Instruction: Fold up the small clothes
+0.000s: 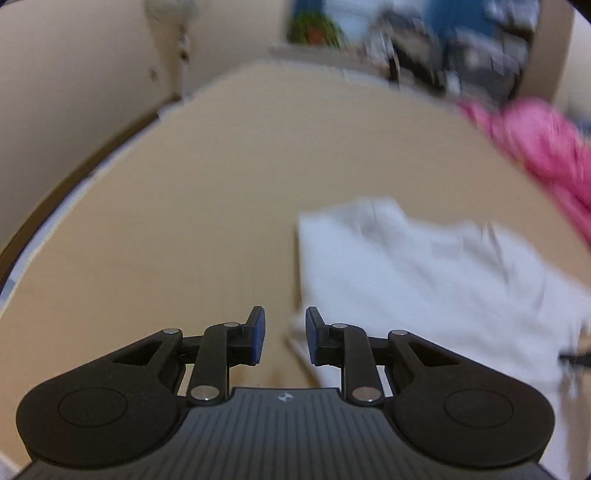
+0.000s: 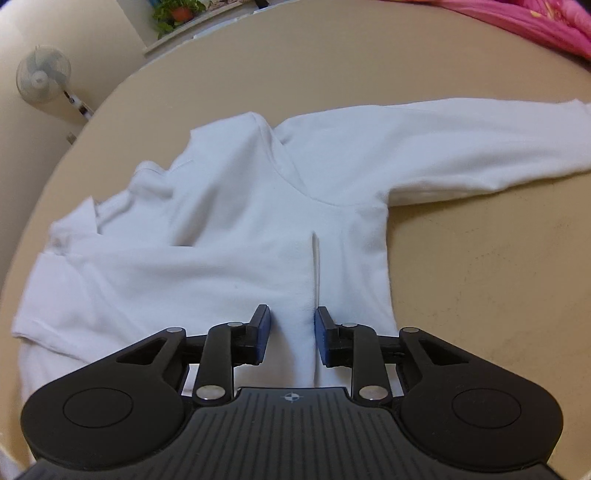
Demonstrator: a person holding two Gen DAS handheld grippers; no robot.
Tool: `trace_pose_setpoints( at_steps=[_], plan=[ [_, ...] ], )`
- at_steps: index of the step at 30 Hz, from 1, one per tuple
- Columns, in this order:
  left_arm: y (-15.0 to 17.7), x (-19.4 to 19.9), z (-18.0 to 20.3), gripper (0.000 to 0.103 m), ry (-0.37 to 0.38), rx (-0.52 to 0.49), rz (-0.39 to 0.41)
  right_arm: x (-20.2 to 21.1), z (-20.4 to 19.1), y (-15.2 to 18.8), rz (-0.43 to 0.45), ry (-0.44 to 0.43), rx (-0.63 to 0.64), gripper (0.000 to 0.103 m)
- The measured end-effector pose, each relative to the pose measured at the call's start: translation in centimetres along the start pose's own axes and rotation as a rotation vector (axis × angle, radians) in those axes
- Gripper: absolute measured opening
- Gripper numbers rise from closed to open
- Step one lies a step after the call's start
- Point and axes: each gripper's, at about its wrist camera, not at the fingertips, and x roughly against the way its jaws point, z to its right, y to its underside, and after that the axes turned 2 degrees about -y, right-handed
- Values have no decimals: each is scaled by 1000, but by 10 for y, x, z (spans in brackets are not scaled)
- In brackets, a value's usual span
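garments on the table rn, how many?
2. A white long-sleeve top lies spread on the table under the right gripper; a pink cloth sits at the far right edge, cut off by the frame, so more may be hidden.

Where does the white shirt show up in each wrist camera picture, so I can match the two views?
Left wrist view: the white shirt fills the lower right, blurred, right of the left gripper.
Right wrist view: the white shirt spreads across the middle, one sleeve reaching to the right edge, a raised fold between the fingers of the right gripper.
Shared landmark: the pink cloth at the upper right in both.
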Motion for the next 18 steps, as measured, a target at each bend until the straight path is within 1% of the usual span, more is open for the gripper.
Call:
trace_pose_setpoints(
  at_steps=[1, 2, 3, 5, 7, 8, 9, 10, 11, 12, 13, 14, 16, 17, 18],
  plan=[
    [-2, -1, -2, 27, -1, 0, 10, -1, -5, 0, 20, 12, 26, 20],
    [-3, -6, -2, 27, -5, -6, 4, 1, -11, 0, 43, 18, 60, 8],
    [-4, -14, -2, 27, -11, -8, -16, 4, -17, -1, 61, 5, 87, 8],
    [-6, -23, -1, 27, -7, -12, -37, 19, -27, -7, 155, -38, 129, 7],
    [-9, -28, 2, 27, -1, -23, -30, 47, -33, -14, 317, -71, 167, 7],
    [-11, -30, 2, 28, 5, -27, -32, 63, -33, -18, 404, -99, 168, 7],
    [-11, -35, 5, 28, 13, -28, -34, 75, -32, -20, 474, -122, 169, 7],
    [-11, -38, 10, 30, 24, -31, -40, 85, -31, -22, 541, -117, 189, 7],
    [-10, -42, 13, 33, 33, -33, -47, 89, -30, -22, 575, -92, 210, 7],
    [-9, -48, 17, 35, 40, -40, -53, 87, -27, -24, 583, -52, 225, 7],
    [-9, -51, 22, 40, 42, -53, -58, 78, -22, -29, 546, -5, 220, 10],
    [-8, -54, 26, 44, 41, -66, -62, 64, -13, -35, 470, 49, 194, 14],
    [-7, -64, 34, 45, 46, -87, -69, 41, 7, -41, 341, 148, 109, 15],
    [-6, -68, 38, 45, 50, -98, -74, 40, 15, -43, 335, 162, 55, 18],
    [-6, -72, 40, 45, 53, -105, -76, 43, 20, -43, 350, 144, 21, 18]
  ],
)
